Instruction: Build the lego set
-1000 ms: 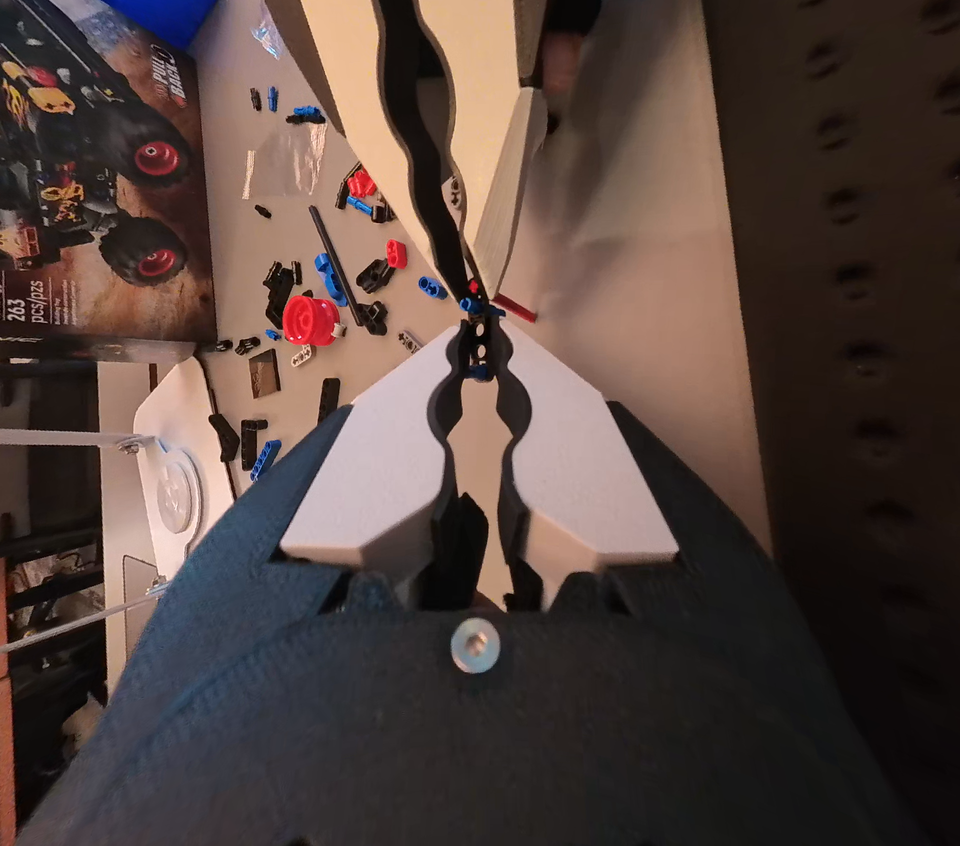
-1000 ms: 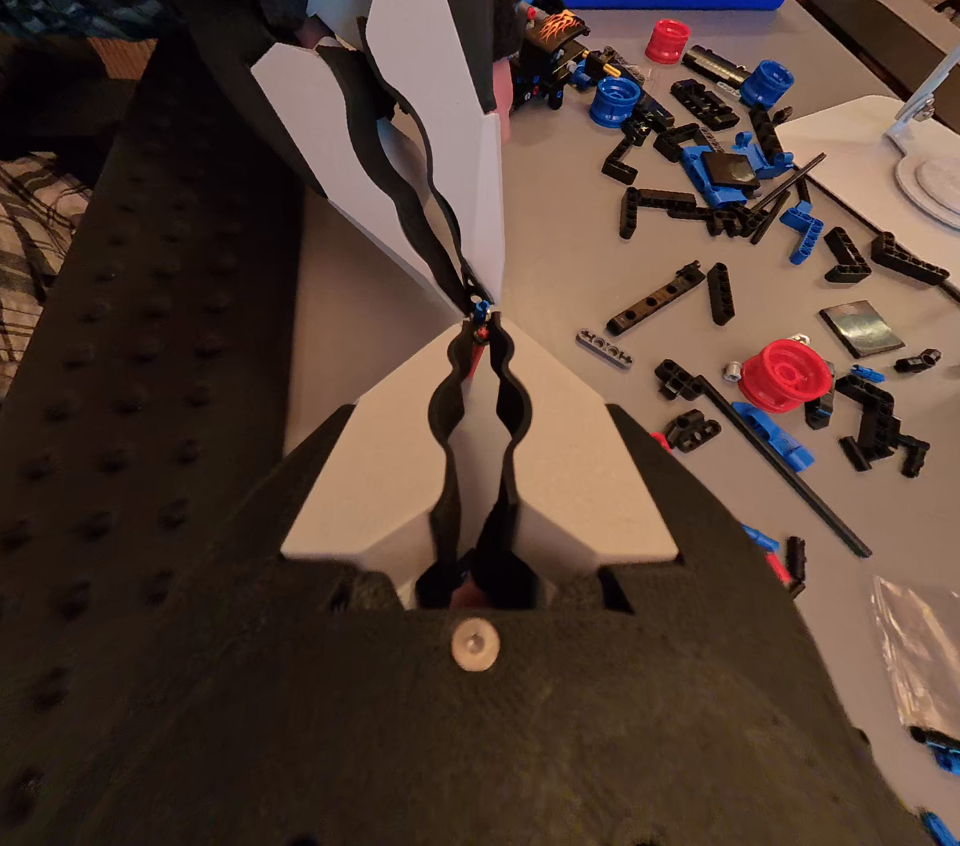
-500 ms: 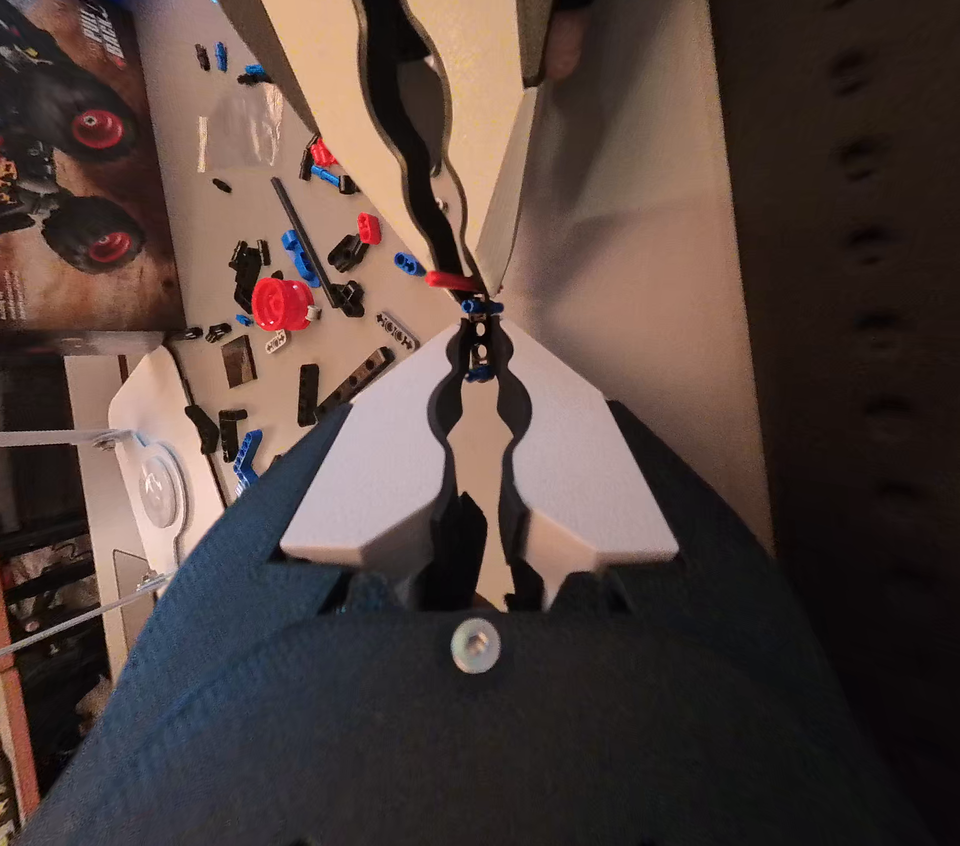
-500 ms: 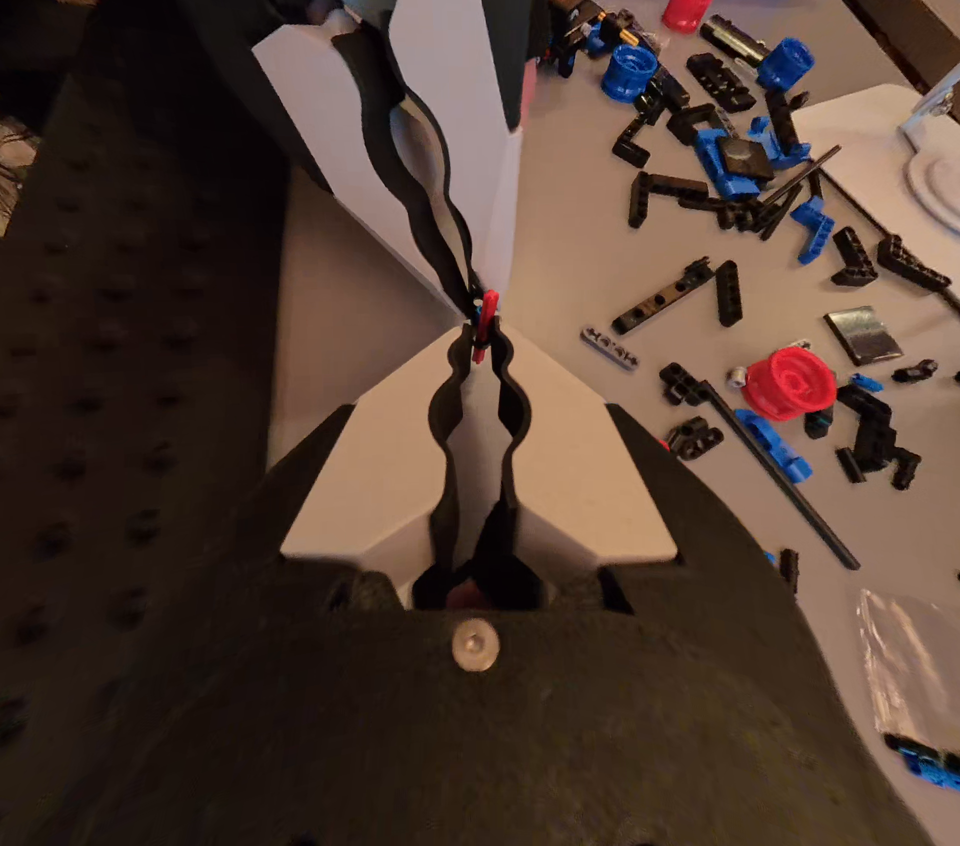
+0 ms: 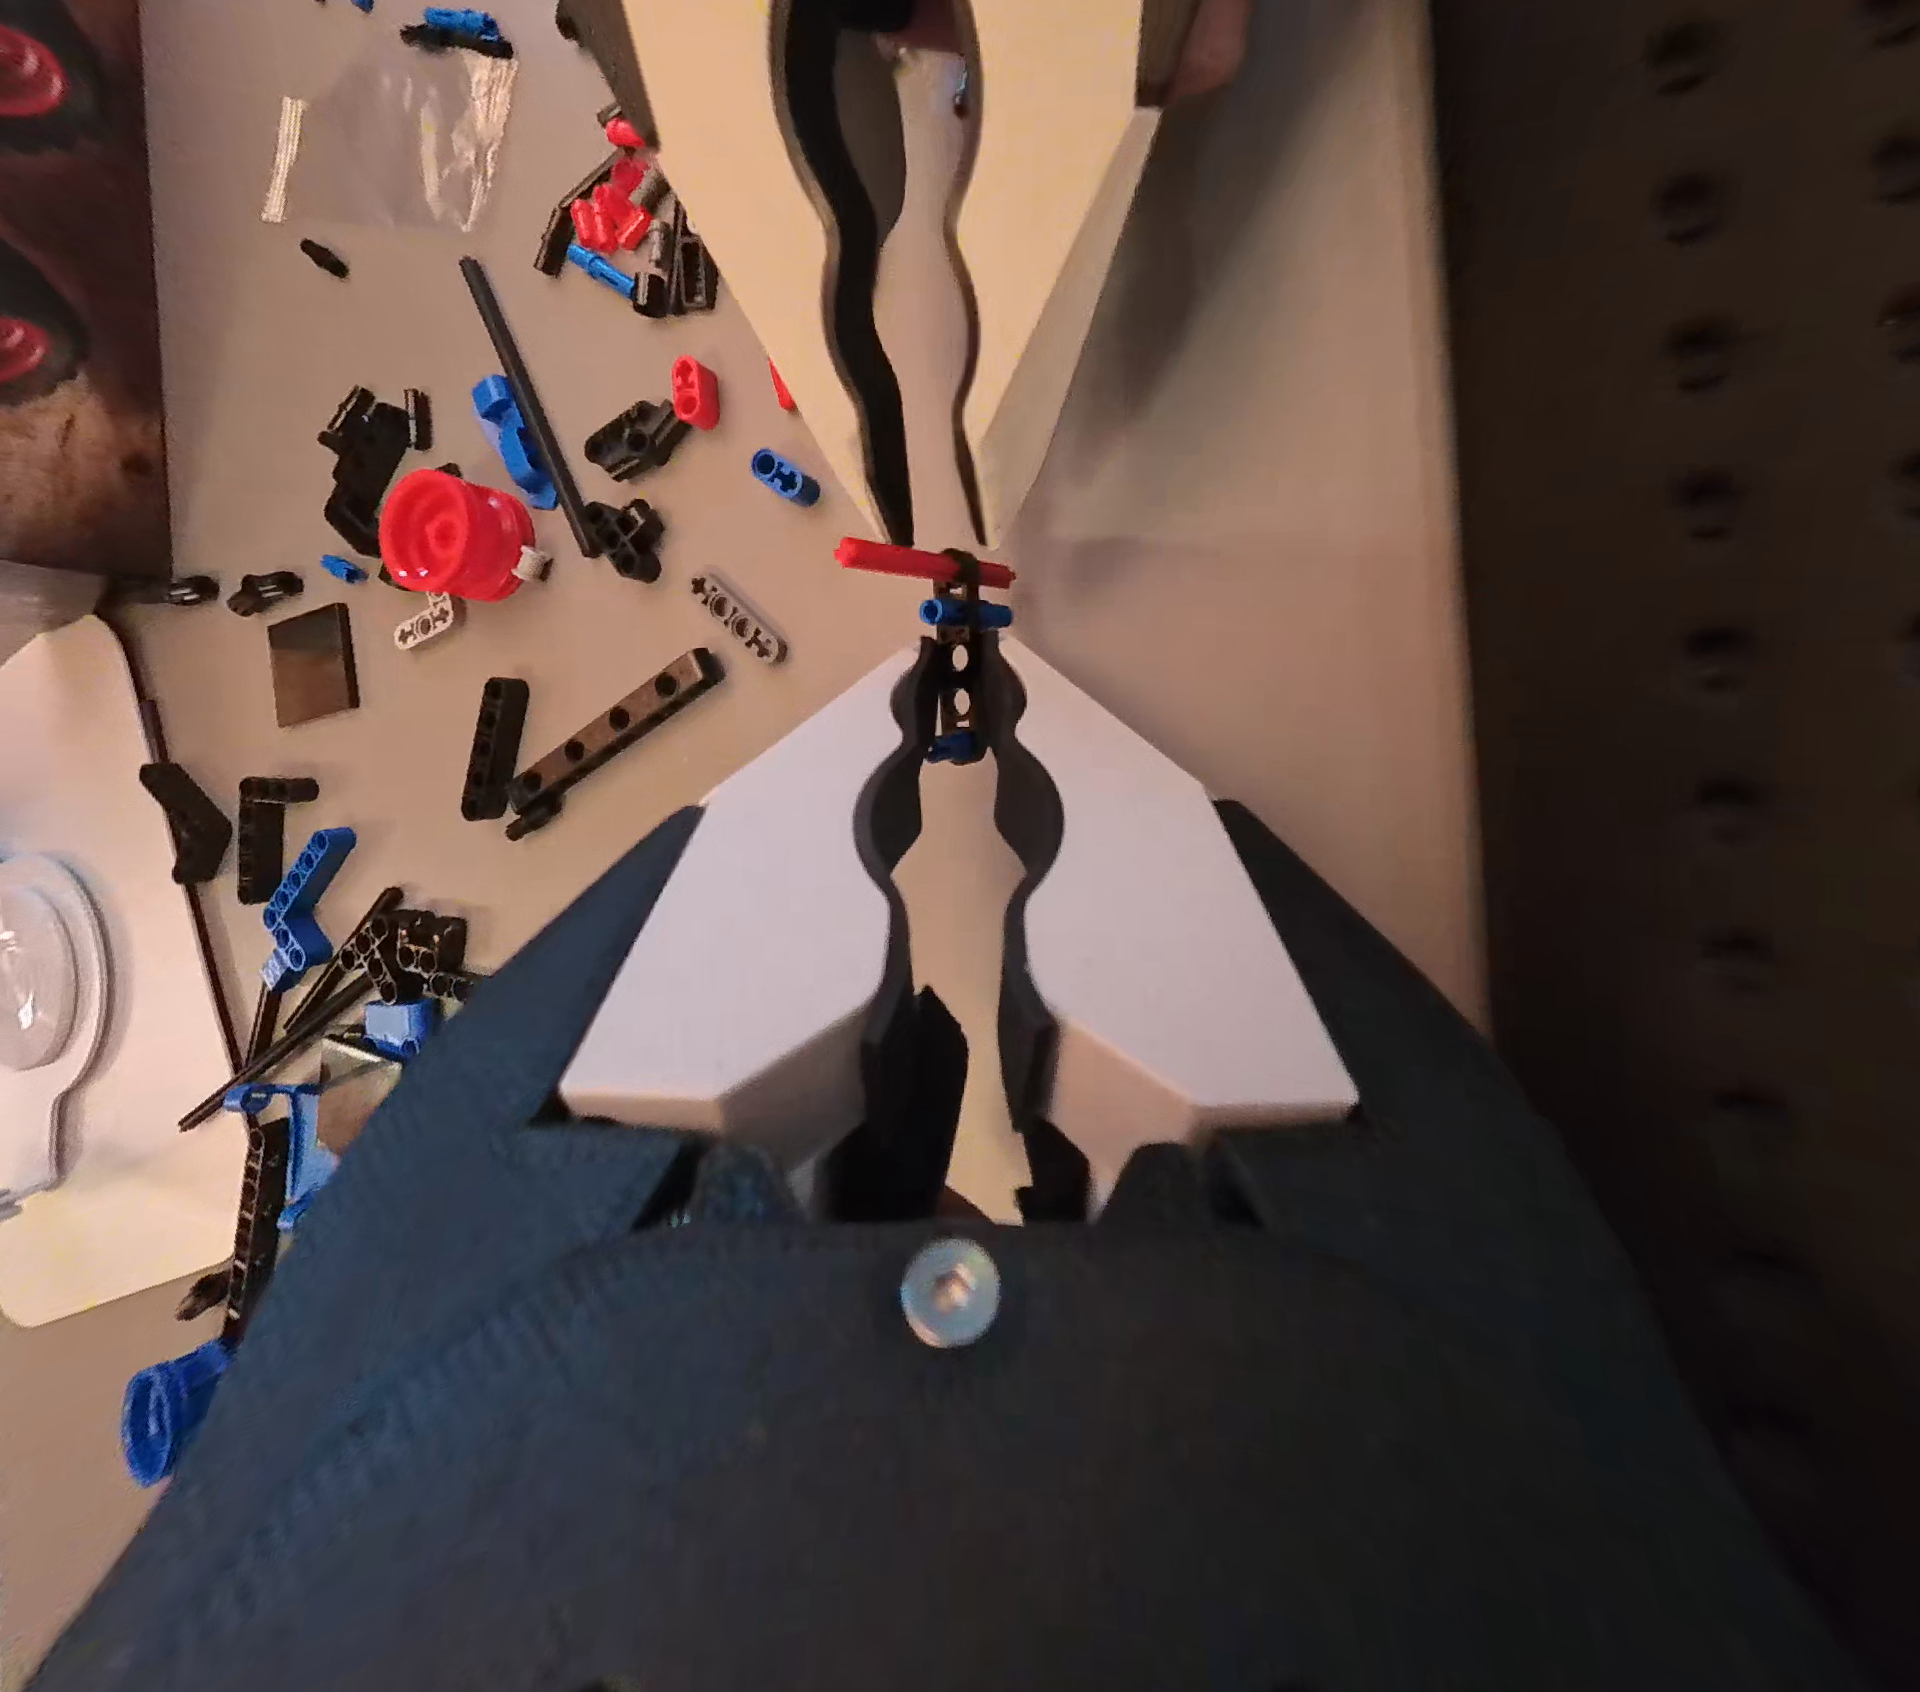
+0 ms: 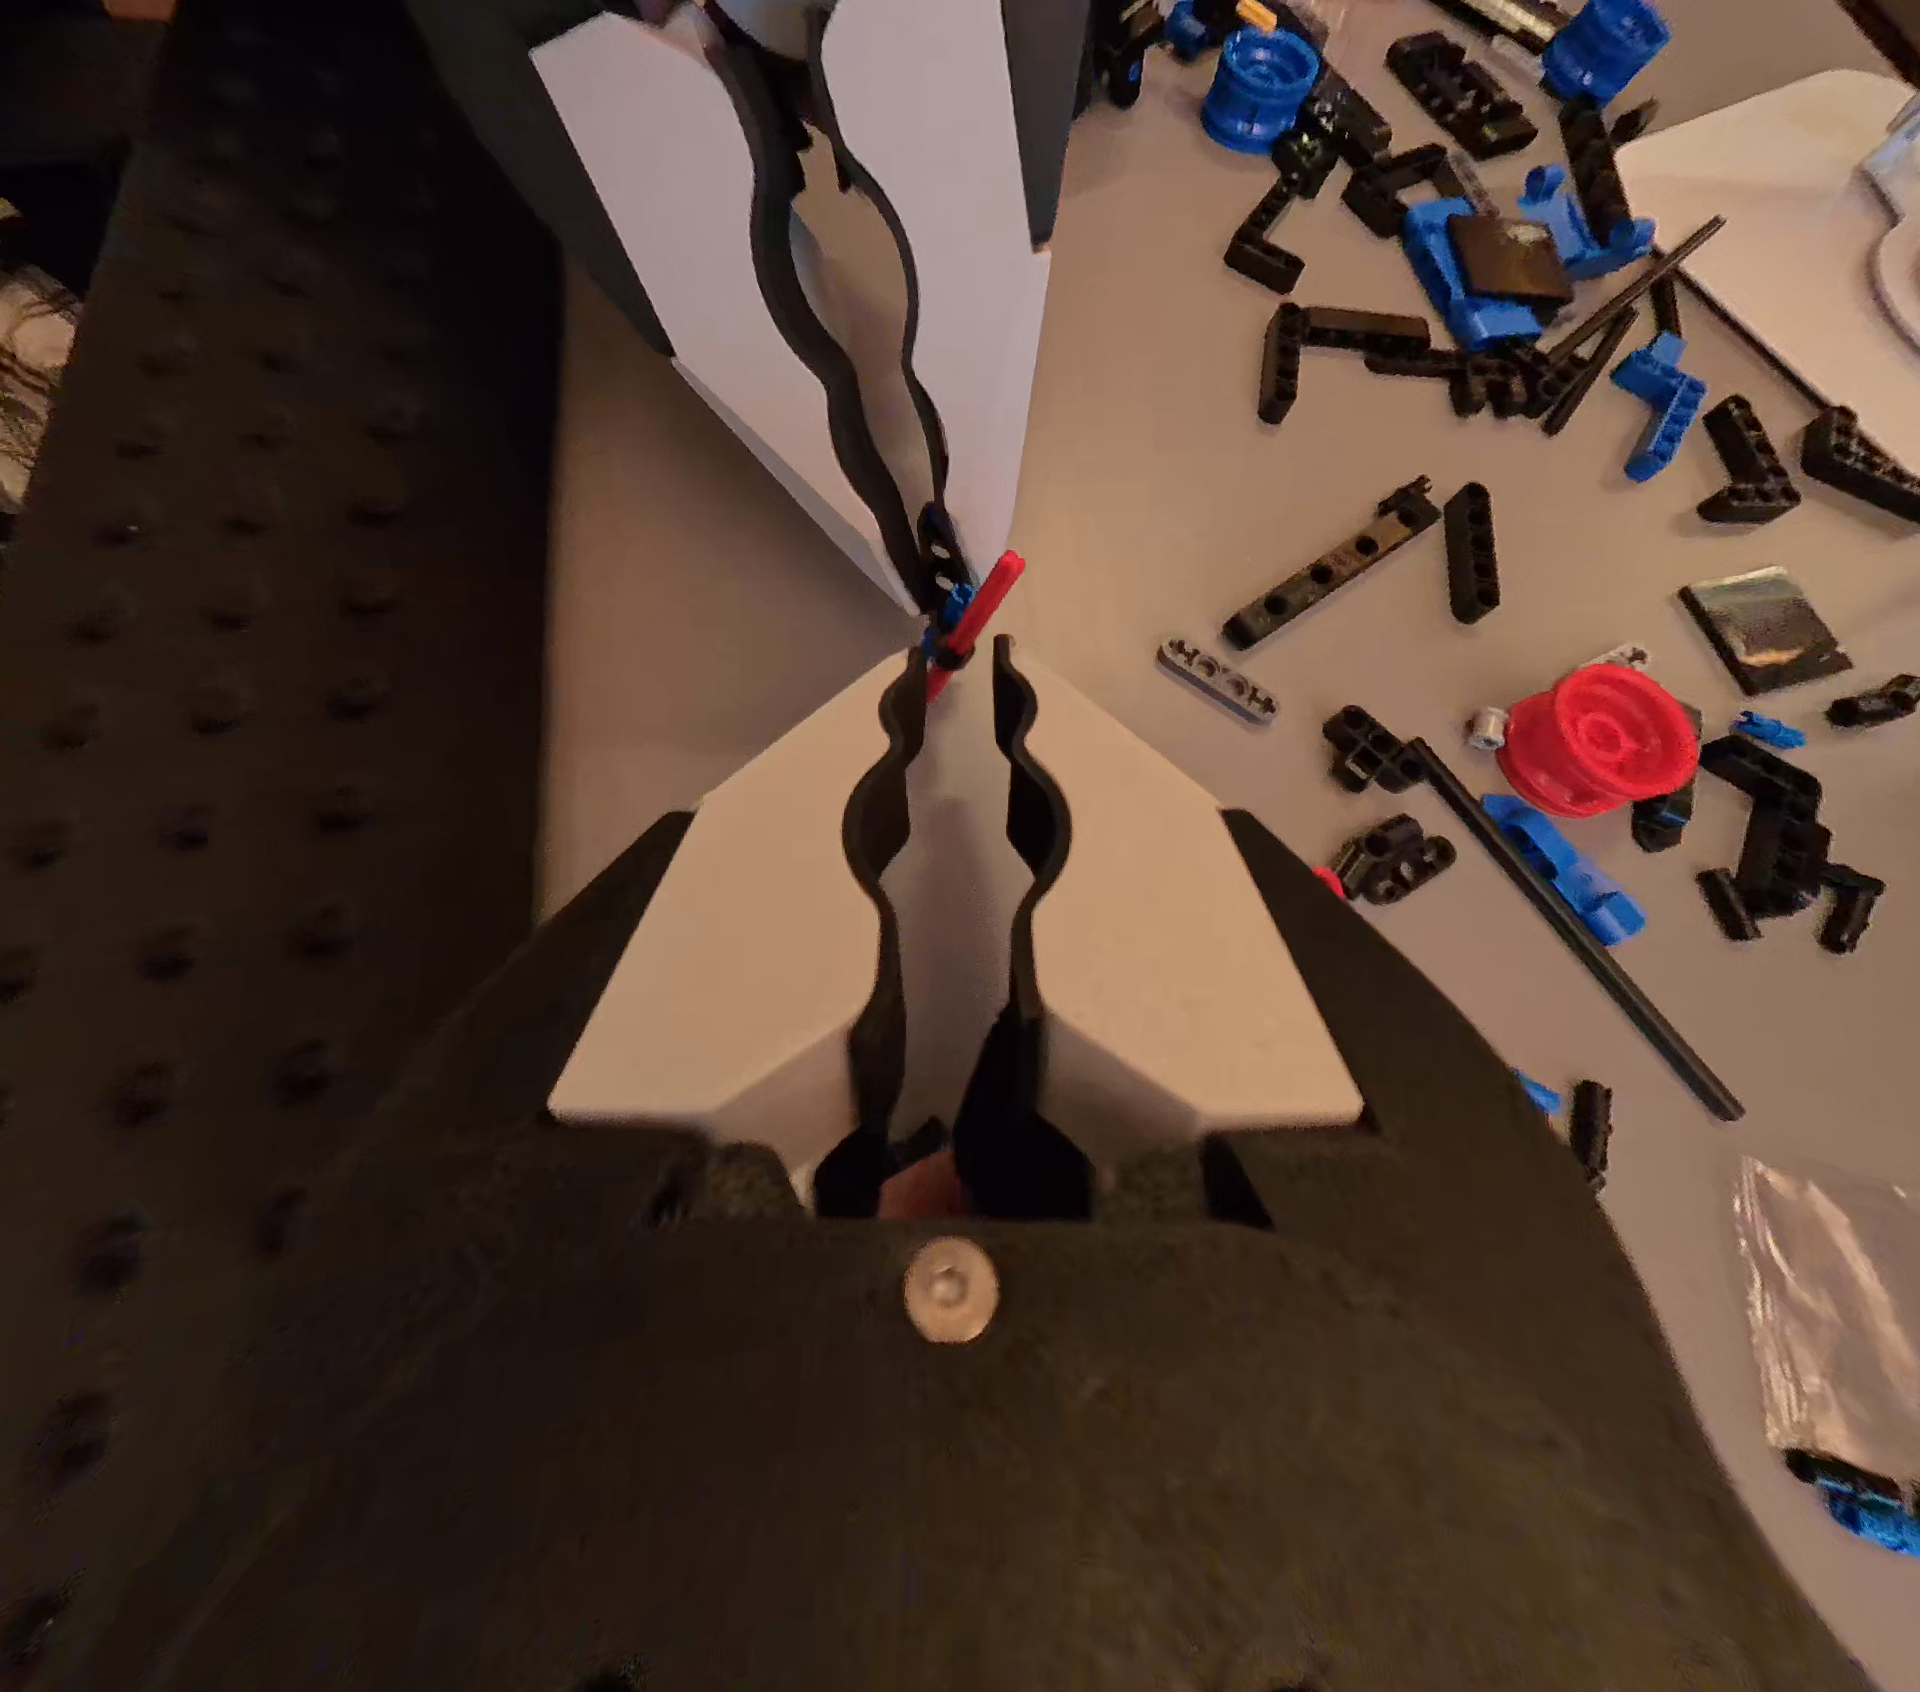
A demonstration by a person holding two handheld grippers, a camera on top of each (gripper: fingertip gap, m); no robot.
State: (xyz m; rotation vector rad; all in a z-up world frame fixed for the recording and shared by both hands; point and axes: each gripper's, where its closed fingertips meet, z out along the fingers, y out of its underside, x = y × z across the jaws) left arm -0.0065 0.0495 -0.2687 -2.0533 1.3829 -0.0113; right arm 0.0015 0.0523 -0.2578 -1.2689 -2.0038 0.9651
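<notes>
Right gripper [image 6: 954,655] has just let its jaws part slightly, releasing the thin red plastic axle [image 5: 920,564] now seated crosswise through the short black holed beam [image 5: 958,678] clamped by the closed left gripper [image 5: 958,655], so insertion looks done.

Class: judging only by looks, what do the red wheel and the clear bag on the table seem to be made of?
Red wheel: likely hard moulded plastic, slightly glossy, with crisp ridges and even colour. Clear bag: probably thin plastic film; see-through, creased, with shiny streaks.
</notes>
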